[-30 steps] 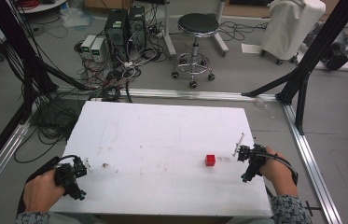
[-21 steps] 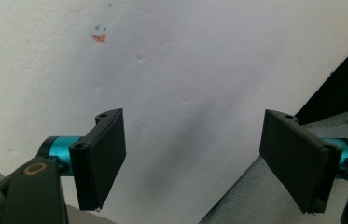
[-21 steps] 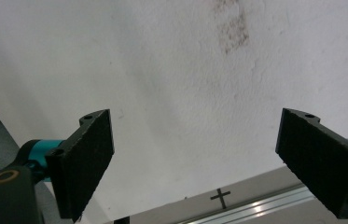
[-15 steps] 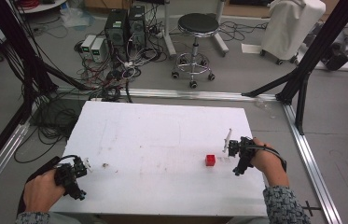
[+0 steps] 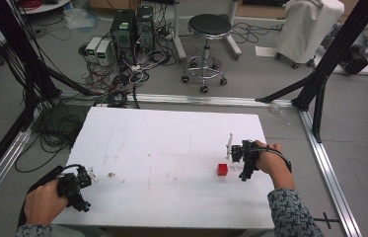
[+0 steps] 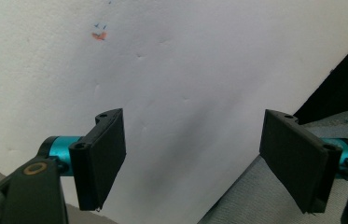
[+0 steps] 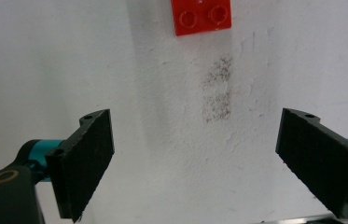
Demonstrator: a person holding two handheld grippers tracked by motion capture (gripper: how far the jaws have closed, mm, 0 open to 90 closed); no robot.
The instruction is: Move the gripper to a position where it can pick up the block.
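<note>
A: Where does the red brick (image 5: pixel 222 170) sit?

B: On the white table (image 5: pixel 162 148), right of centre, just left of the right gripper (image 5: pixel 236 157). From the high view it looks like a small cube; I cannot tell a long axis there.

A: And closer?

B: The right gripper view shows two studs side by side on the red brick (image 7: pixel 201 16), its visible edge running across that view, cut off at the top. It lies ahead of the wide-spread jaws, not between them, beyond a grey smudge (image 7: pixel 218 91).

A: The left gripper (image 5: pixel 84 178)?

B: Near the table's front-left corner, jaws also wide apart, nothing between them. Its own view shows an orange mark (image 6: pixel 99 35).

A: Any change?

B: The right gripper has moved forward and left, nearer the brick; the left has stayed put.
</note>
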